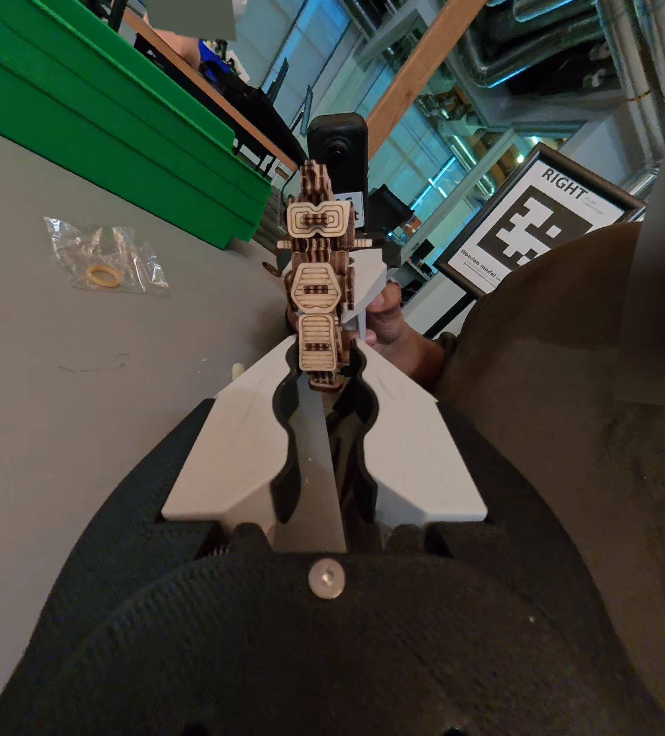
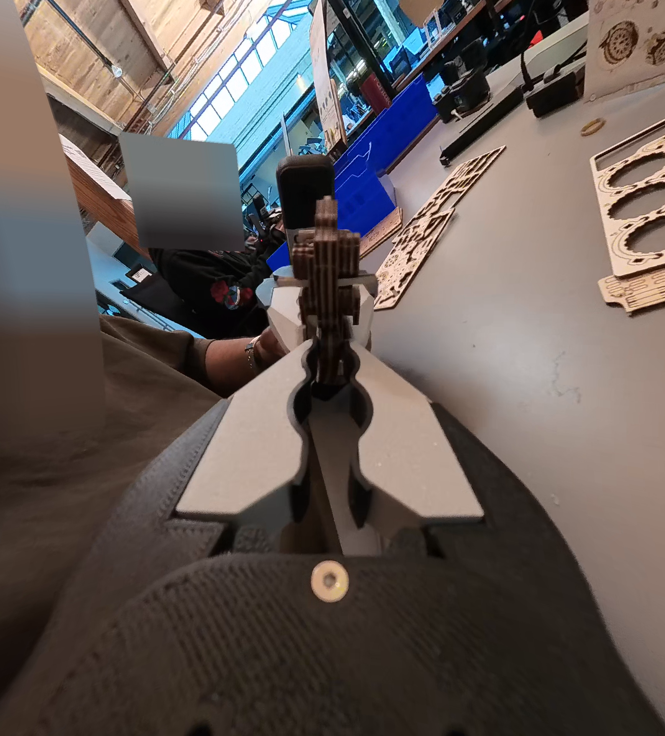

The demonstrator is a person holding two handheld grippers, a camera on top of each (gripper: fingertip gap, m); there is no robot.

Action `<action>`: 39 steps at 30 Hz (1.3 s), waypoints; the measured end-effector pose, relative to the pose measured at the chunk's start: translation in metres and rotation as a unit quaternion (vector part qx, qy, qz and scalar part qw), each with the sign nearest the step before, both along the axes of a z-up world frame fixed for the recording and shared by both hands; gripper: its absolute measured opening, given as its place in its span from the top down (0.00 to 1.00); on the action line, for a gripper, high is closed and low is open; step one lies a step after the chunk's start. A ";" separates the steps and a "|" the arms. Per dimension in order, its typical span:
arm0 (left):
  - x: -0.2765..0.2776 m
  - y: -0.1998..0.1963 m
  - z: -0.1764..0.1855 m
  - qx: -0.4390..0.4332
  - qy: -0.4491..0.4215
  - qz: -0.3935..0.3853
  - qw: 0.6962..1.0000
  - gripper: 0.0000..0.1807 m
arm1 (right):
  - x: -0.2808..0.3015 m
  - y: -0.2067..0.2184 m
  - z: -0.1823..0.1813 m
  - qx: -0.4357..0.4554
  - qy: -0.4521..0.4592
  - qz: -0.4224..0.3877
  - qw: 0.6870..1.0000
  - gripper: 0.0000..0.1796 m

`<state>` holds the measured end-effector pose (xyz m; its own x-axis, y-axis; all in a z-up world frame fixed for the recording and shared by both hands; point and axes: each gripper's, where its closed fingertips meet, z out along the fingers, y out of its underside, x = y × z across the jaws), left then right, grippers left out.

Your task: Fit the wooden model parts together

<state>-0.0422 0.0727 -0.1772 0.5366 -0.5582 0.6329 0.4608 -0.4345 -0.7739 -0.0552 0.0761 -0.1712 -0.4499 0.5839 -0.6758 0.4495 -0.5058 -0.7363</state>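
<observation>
pressure should stay even: wooden model (image 1: 318,286) sits mid-frame above the worktop (image 1: 123,398), left gripper (image 1: 320,358) and right gripper (image 2: 328,358) jaws both clamped on it from opposite ends. squeeze the layers straight, no twisting.

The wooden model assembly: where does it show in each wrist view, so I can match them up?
Left wrist view: wooden model assembly upright at centre, engraved plates facing the camera, between the left gripper fingertips.
Right wrist view: centre, layered edges showing, at the right gripper tips.
Shared landmark: the grey table.
</observation>
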 end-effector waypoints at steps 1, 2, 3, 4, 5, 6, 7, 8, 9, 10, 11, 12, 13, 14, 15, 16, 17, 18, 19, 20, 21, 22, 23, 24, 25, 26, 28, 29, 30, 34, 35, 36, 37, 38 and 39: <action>-0.001 0.000 0.000 0.000 0.002 0.003 1.000 0.89 | 0.000 0.001 0.000 0.000 0.001 -0.002 1.000 0.95; -0.002 0.000 0.000 -0.001 0.001 0.005 1.000 0.89 | 0.000 0.002 0.001 -0.001 0.001 -0.003 1.000 0.95; -0.003 0.001 -0.001 -0.003 0.001 0.006 1.000 0.90 | 0.000 0.002 0.001 -0.003 0.001 -0.003 1.000 0.95; -0.004 0.001 -0.001 -0.004 0.002 0.006 1.000 0.91 | 0.000 0.002 0.001 -0.003 0.001 -0.003 1.000 0.95; -0.004 0.000 -0.002 -0.007 0.003 0.005 1.000 0.92 | 0.000 0.002 0.000 -0.002 0.000 -0.004 1.000 0.95; -0.004 0.000 -0.003 -0.008 0.003 0.005 1.000 0.92 | 0.000 0.002 0.000 0.001 0.000 -0.005 1.000 0.94; -0.004 0.000 -0.003 -0.008 0.003 0.005 1.000 0.92 | -0.001 0.002 -0.001 0.005 0.000 -0.006 1.000 0.94; -0.005 0.000 -0.002 -0.007 0.002 0.005 1.000 0.92 | -0.001 0.002 -0.001 0.009 0.000 -0.007 1.000 0.94; -0.005 0.000 -0.002 -0.006 0.000 0.005 1.000 0.92 | -0.001 0.001 -0.002 0.014 0.001 -0.007 1.000 0.95; -0.006 -0.001 -0.001 -0.006 -0.002 0.004 1.000 0.93 | -0.001 0.001 -0.002 0.020 0.000 -0.007 1.000 0.94; -0.006 -0.001 -0.001 -0.007 -0.005 0.003 1.000 0.93 | -0.001 0.000 -0.003 0.026 0.000 -0.007 1.000 0.94; -0.006 -0.001 -0.001 -0.008 -0.008 0.002 1.000 0.93 | -0.001 -0.001 -0.003 0.031 0.001 -0.008 0.999 0.94; -0.007 -0.002 0.001 -0.008 -0.013 0.002 1.000 0.93 | -0.001 -0.001 -0.003 0.034 0.003 -0.007 0.999 0.94; -0.007 -0.002 0.002 -0.008 -0.017 0.002 1.000 0.93 | -0.001 -0.002 -0.002 0.036 0.005 -0.007 0.999 0.94; -0.007 -0.002 0.003 -0.008 -0.019 0.001 1.000 0.93 | -0.001 -0.002 -0.001 0.036 0.008 -0.006 0.999 0.94; -0.007 -0.003 0.004 -0.007 -0.018 0.001 1.000 0.93 | -0.001 -0.002 0.000 0.036 0.010 -0.005 0.999 0.94; -0.006 -0.003 0.005 -0.005 -0.016 0.000 1.000 0.93 | 0.000 -0.003 0.001 0.036 0.013 -0.003 0.999 0.94; -0.006 -0.003 0.006 -0.004 -0.013 -0.002 1.000 0.93 | 0.000 -0.003 0.002 0.036 0.016 0.000 0.999 0.94; -0.005 -0.004 0.007 -0.002 -0.010 -0.003 1.000 0.93 | 0.001 -0.003 0.003 0.036 0.019 0.003 0.999 0.94; -0.005 -0.004 0.007 -0.002 -0.007 -0.003 1.000 0.93 | 0.001 -0.004 0.004 0.037 0.022 0.007 0.999 0.93; -0.005 -0.004 0.007 -0.001 -0.004 -0.003 1.000 0.93 | 0.002 -0.005 0.005 0.038 0.024 0.012 0.999 0.92; -0.005 -0.004 0.007 -0.001 -0.004 -0.003 1.000 0.93 | 0.003 -0.006 0.005 0.039 0.026 0.017 0.999 0.90; -0.005 -0.005 0.007 -0.002 -0.005 -0.005 1.000 0.93 | 0.004 -0.006 0.006 0.041 0.028 0.022 0.999 0.90; -0.005 -0.005 0.007 -0.002 -0.005 -0.006 1.000 0.93 | 0.005 -0.007 0.006 0.045 0.029 0.026 0.998 0.90; -0.004 -0.005 0.006 -0.002 -0.006 -0.007 1.000 0.93 | 0.005 -0.007 0.005 0.049 0.029 0.028 0.998 0.90; -0.003 -0.005 0.006 -0.002 -0.005 -0.008 1.000 0.93 | 0.005 -0.007 0.005 0.055 0.028 0.030 0.998 0.91; -0.003 -0.005 0.007 -0.002 -0.005 -0.010 1.000 0.93 | 0.006 -0.007 0.003 0.066 0.027 0.031 0.997 0.93; -0.003 -0.005 0.007 -0.001 -0.007 -0.010 1.000 0.93 | 0.006 -0.007 0.002 0.071 0.026 0.032 0.997 0.94; -0.003 -0.006 0.008 0.000 -0.008 -0.010 1.000 0.93 | 0.006 -0.007 0.001 0.076 0.026 0.033 0.996 0.94; -0.002 -0.006 0.008 -0.001 -0.003 -0.013 1.000 0.93 | 0.007 -0.007 0.001 0.090 0.030 0.036 0.995 0.94; -0.002 -0.006 0.007 -0.002 -0.001 -0.012 1.000 0.93 | 0.008 -0.007 0.001 0.092 0.030 0.036 0.995 0.94; -0.002 -0.005 0.007 -0.002 0.004 -0.010 1.000 0.93 | 0.008 -0.007 0.000 0.095 0.030 0.036 0.994 0.94; -0.002 -0.005 0.006 -0.001 0.012 -0.007 1.000 0.93 | 0.008 -0.007 0.000 0.098 0.030 0.034 0.994 0.94; -0.002 -0.005 0.005 -0.001 0.021 -0.004 1.000 0.93 | 0.008 -0.006 -0.001 0.100 0.029 0.032 0.994 0.94; -0.002 -0.005 0.004 0.000 0.031 -0.001 1.000 0.93 | 0.007 -0.006 -0.002 0.102 0.027 0.031 0.994 0.94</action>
<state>-0.0438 0.0678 -0.1729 0.5736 -0.5590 0.5987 0.4109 -0.4359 -0.8007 -0.0479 0.0701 -0.1731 -0.5213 0.6763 -0.5205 0.4317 -0.3171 -0.8444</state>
